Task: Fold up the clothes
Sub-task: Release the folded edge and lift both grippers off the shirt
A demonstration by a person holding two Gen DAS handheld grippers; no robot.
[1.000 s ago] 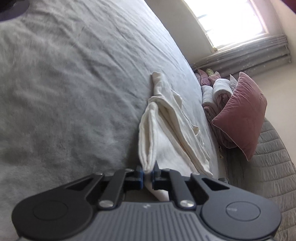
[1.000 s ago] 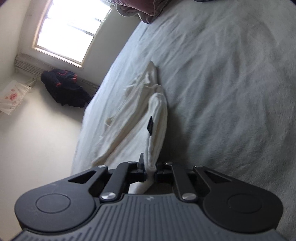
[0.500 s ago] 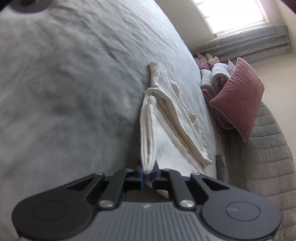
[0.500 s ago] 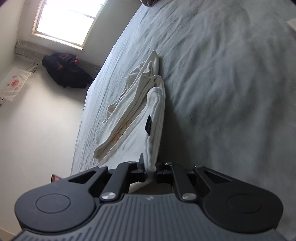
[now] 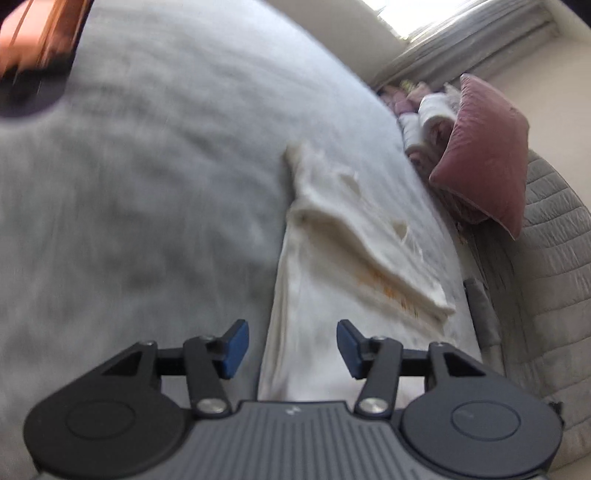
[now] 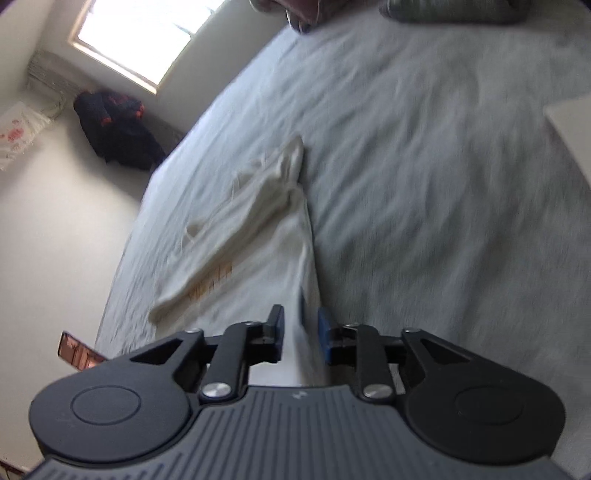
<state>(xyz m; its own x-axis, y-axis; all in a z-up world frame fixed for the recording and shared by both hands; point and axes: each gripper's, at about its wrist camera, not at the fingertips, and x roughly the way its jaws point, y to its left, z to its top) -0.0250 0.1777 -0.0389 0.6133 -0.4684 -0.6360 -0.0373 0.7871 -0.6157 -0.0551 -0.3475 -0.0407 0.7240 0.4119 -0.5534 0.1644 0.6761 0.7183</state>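
Garment [image 5: 332,266] lies folded lengthwise on bed [image 5: 147,184], extending toward 12 o'clock. Left gripper [image 5: 291,347] and right gripper [image 6: 301,334]: jaws open, gripping nothing. Risk: a jaw could snag the near edge, dragging the fold open.

Opposed low wrist cams, shared garment [image 5: 332,280]

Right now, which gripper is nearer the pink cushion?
Left. The left gripper sits at the garment's end with the cushion close on its right; from the right gripper, only a pinkish sliver shows far across the bed.
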